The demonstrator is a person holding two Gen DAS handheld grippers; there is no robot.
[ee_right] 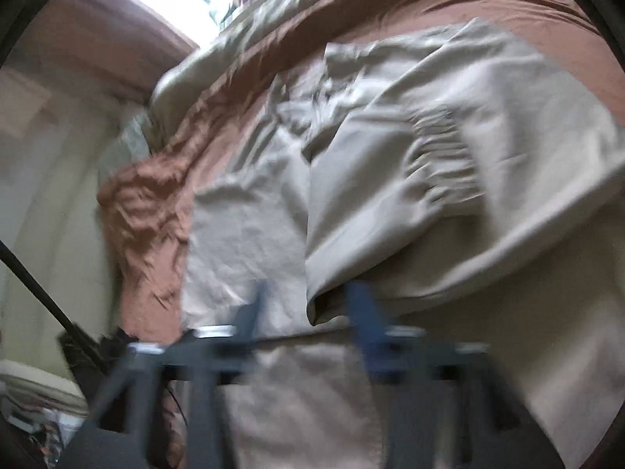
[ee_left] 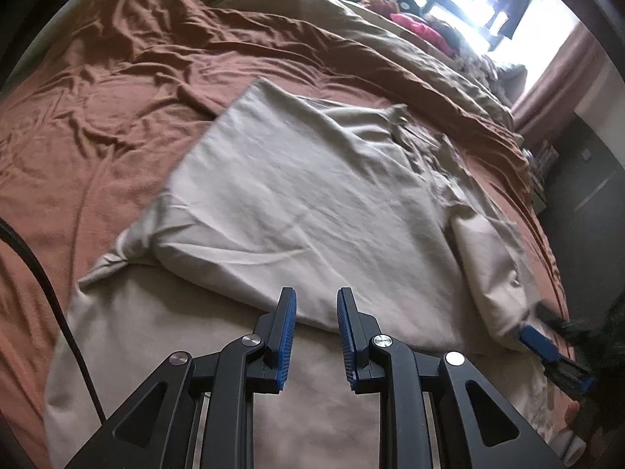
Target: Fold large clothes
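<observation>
A large beige garment (ee_left: pixel 297 203) lies on the rust-brown bed sheet (ee_left: pixel 117 109), partly folded over itself. My left gripper (ee_left: pixel 316 297) is open and empty just above the garment's near folded edge. My right gripper (ee_left: pixel 547 336) shows at the garment's right edge in the left wrist view. In the blurred right wrist view, the right gripper (ee_right: pixel 308 293) is open, with a corner of the folded layer (ee_right: pixel 320 305) hanging between its fingers. The garment's elastic waistband (ee_right: pixel 441 164) shows beyond.
A tan duvet (ee_left: pixel 351 27) is bunched along the far side of the bed. Pink clothes (ee_left: pixel 418 27) lie by the bright window. The bed's right edge drops to a dark floor (ee_left: pixel 586 195). A black cable (ee_left: pixel 47 285) crosses at left.
</observation>
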